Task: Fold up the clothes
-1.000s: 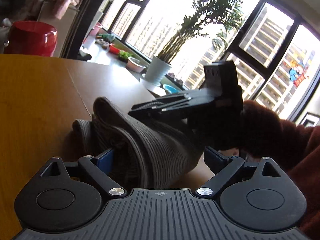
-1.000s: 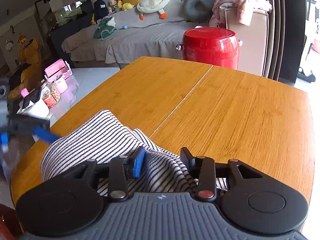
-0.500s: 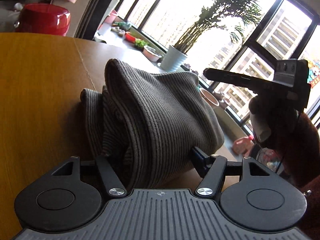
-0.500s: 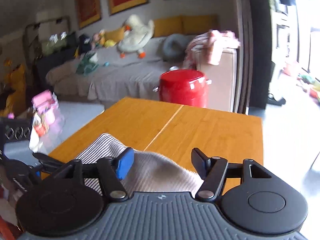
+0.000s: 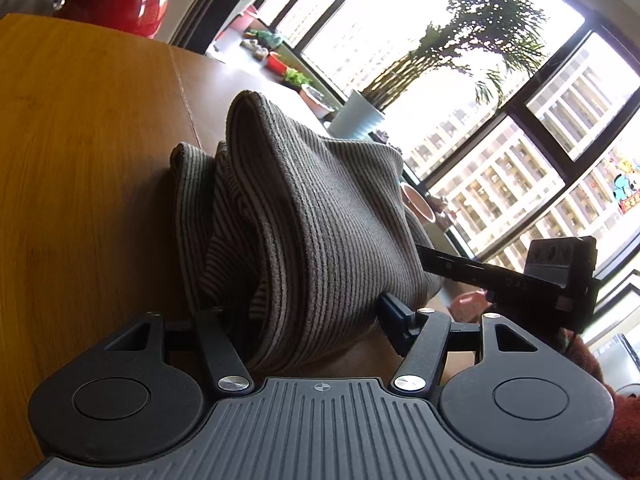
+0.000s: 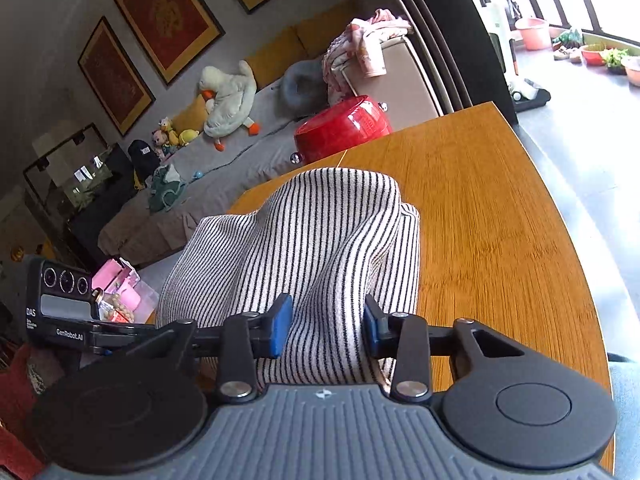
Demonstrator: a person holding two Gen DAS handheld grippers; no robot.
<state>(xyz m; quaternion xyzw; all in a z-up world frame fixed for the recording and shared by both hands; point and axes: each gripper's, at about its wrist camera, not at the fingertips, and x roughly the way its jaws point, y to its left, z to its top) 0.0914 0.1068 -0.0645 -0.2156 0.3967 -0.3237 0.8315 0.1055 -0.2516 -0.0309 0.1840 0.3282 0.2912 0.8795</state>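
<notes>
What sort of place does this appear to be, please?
Most likely a home living room: a sofa with a plush duck, framed pictures above, and a wooden table by large windows.

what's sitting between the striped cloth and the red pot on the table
Nothing: in the right wrist view only bare wooden table lies between the striped cloth and the red pot.

Left gripper (image 5: pixel 316 316): black, ribbed grey deck with a crosshair mark, two round black discs, silver pivot screws, blue finger pads (image 5: pixel 394 312). Right gripper (image 6: pixel 325 330): the same build. Its side view shows a camera block. White lettering "DAS", "GenRobot.AI". Sleeve (image 5: pixel 624 420): fuzzy dark red.
</notes>
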